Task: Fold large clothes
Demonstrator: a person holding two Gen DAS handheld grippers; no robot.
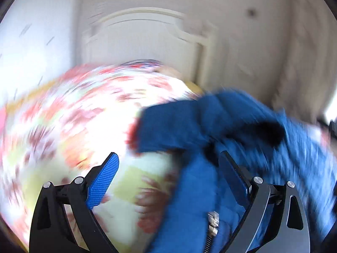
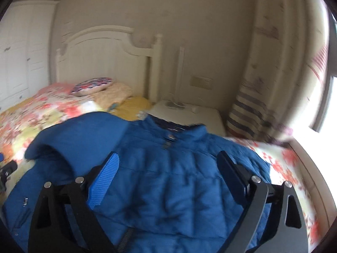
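Nearest the right wrist camera, the right gripper [image 2: 168, 160] stood with its jaws spread wide above the chest of the blue padded jacket [image 2: 172, 185], nothing caught between the pads. The jacket lay front-up on the floral bedspread [image 2: 48, 113], its collar [image 2: 179, 130] toward the headboard and one sleeve [image 2: 84, 132] folded across the left side.

In the left wrist view (badly smeared by motion blur) the left gripper [image 1: 168, 162] was likewise parted; blue fabric [image 1: 202, 122] lay bunched over and around its right-hand finger [image 1: 233, 175], but whether that finger touched it could not be told, and the ribbed left pad [image 1: 103, 181] was bare.

Farther back sat a patterned pillow [image 2: 92, 86], a yellow blanket [image 2: 134, 105] and a white bedside table [image 2: 189, 113], then the white headboard [image 2: 105, 52] against the beige wall [image 2: 189, 21].
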